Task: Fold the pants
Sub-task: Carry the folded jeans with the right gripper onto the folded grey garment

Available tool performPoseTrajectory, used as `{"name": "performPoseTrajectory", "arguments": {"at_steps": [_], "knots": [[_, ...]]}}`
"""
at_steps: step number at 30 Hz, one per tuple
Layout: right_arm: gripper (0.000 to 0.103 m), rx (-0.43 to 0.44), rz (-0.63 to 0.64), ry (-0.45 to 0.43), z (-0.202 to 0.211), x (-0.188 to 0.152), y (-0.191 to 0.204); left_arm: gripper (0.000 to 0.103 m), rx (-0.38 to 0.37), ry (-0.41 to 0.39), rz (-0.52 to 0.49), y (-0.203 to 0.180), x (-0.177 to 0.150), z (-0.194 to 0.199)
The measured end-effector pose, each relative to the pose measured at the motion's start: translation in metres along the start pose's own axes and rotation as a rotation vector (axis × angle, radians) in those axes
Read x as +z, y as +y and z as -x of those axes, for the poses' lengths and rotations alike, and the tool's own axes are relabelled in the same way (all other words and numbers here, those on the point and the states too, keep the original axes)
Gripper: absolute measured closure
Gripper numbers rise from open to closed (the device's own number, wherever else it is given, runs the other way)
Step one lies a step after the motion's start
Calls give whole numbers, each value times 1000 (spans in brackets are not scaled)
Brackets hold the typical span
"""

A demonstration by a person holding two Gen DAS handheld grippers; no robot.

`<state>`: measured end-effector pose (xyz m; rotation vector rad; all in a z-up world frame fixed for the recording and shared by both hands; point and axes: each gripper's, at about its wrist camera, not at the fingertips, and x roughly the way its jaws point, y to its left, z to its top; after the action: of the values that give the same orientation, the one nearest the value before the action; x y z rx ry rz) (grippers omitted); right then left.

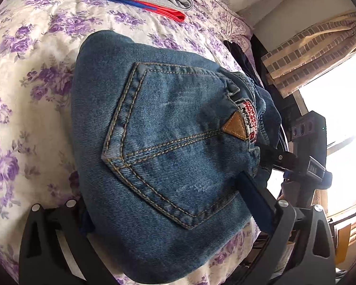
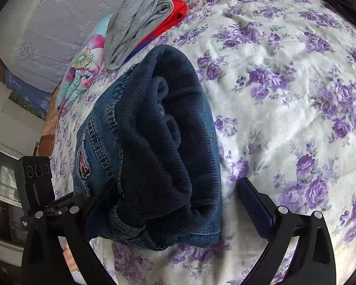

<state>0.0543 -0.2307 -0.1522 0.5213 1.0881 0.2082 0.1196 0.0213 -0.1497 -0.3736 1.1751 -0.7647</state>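
Both grippers stand spread wide around the folded jeans (image 1: 159, 147) on the floral bedspread (image 1: 35, 76), pinching nothing. Left gripper (image 1: 163, 204) straddles the near edge, back pocket up; right gripper (image 2: 175, 201) straddles the waistband end. Far off lies a grey garment (image 2: 135, 23) on a red one (image 2: 178, 9).

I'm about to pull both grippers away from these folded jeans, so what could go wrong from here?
1. The folded jeans sit between the open left gripper's jaws, and its right finger lies against the denim; backing out carelessly could drag the fold open.
2. The dark ribbed waistband bulges loosely at the open end inside the open right gripper, so the bundle may spring apart.
3. The jeans lie near the grey folded garment; a nudge could disturb that stack.
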Motion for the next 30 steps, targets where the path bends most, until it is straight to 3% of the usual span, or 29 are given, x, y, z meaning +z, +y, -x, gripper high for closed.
{"name": "performPoseTrajectory", "arguments": {"at_steps": [2,3,5,6,8,11,14,17,23,26,28,30], "knots": [[5,17,41,-15,-4,0,8,7,30,-15,-9,-4,-1,1],[13,-1,74,-39,-6,-1,14,10,50,-27,-16,-7,-2,3],[25,-76,143,-87,-3,-8,29,30,120,-64,-37,-17,-4,11],[36,-111,182,-115,4,-12,37,36,154,-88,-53,-23,-5,19],[44,-162,250,-163,17,-18,51,46,179,-115,-87,-36,-7,30],[47,-165,307,-194,34,-19,63,47,247,-144,-129,-56,-3,44],[47,-135,317,-190,47,4,70,47,260,-122,-135,-69,22,58],[47,-105,338,-201,62,59,94,47,238,-95,-95,-74,79,76],[47,-136,356,-290,63,237,160,46,269,-168,-70,-78,264,101],[47,-161,367,-325,40,312,174,44,251,-190,-68,-58,348,95],[47,-177,370,-313,12,345,171,44,229,-188,-46,-35,381,80],[46,-193,330,-241,-32,367,151,44,236,-141,-23,-3,399,46]]}}
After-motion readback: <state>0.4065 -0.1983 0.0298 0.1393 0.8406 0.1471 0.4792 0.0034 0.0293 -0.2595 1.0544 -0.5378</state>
